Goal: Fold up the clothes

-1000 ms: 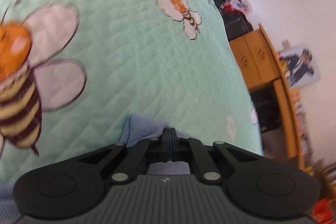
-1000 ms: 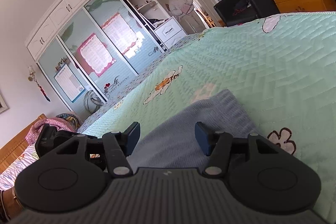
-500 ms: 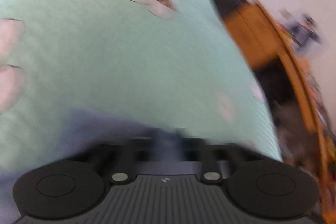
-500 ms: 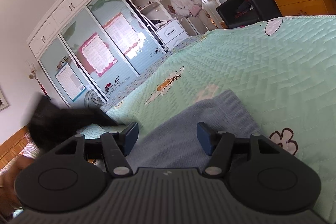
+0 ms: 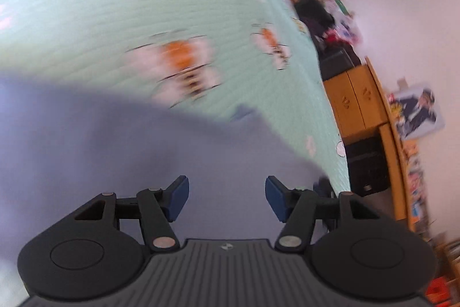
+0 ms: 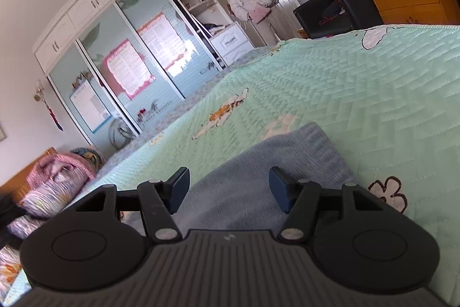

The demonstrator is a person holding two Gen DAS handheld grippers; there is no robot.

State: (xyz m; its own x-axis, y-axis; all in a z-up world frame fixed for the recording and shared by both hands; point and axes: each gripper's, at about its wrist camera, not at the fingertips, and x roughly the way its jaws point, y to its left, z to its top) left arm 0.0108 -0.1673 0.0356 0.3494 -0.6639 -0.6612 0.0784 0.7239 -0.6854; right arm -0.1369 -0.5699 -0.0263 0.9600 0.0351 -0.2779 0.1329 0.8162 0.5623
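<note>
Left hand-held gripper [image 5: 227, 196] jaws opening above blue garment [image 5: 115, 157], nothing pinched, right hand-held gripper [image 6: 229, 190] jaws apart, green bee-print bedspread [image 5: 120, 28] toward 12 o'clock

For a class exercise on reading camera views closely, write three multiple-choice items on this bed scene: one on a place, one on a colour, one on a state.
1. Where does the blue-grey garment lie?
A. On the green quilt
B. On the wooden dresser
C. In the wardrobe

2. What colour are the pads of the right gripper?
A. Red
B. Dark blue
C. White

3. How do the right gripper's jaws stand?
A. Clamped on the garment
B. Shut on nothing
C. Apart, gripping nothing

Answers:
1 A, the garment rests flat on the green quilt.
2 B, both pads look dark blue.
3 C, a clear gap shows between the pads, with the garment lying beyond.
</note>
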